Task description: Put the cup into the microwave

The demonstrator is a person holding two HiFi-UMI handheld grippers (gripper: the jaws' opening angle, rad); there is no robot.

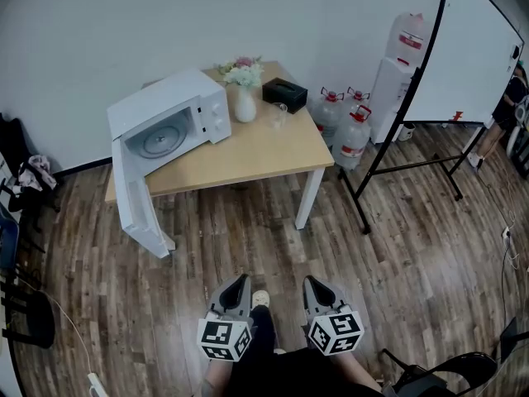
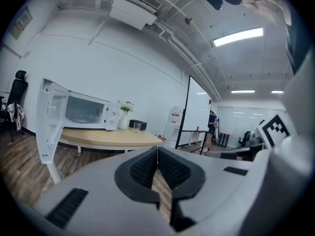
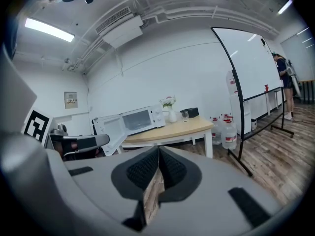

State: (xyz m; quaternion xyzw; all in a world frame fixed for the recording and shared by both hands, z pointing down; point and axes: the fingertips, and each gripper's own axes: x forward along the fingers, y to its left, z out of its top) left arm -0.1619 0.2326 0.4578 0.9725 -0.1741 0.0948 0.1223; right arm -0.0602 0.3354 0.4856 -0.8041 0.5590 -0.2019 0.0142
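Nothing done yet: cup [image 1: 279, 116] on table [image 1: 264, 151], microwave [image 1: 169, 121] open; your left gripper [image 1: 239, 282] and right gripper [image 1: 312, 284] pressed together, empty.

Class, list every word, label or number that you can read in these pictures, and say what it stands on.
No text can be read anywhere.
Water bottles: red labels, too small to read.
Water dispenser: red print, blurred.
Wall sign: too small to read.

A clear cup [image 1: 278, 115] stands upright on the table [image 1: 264, 151], right of the white, open-doored microwave [image 1: 165, 99].
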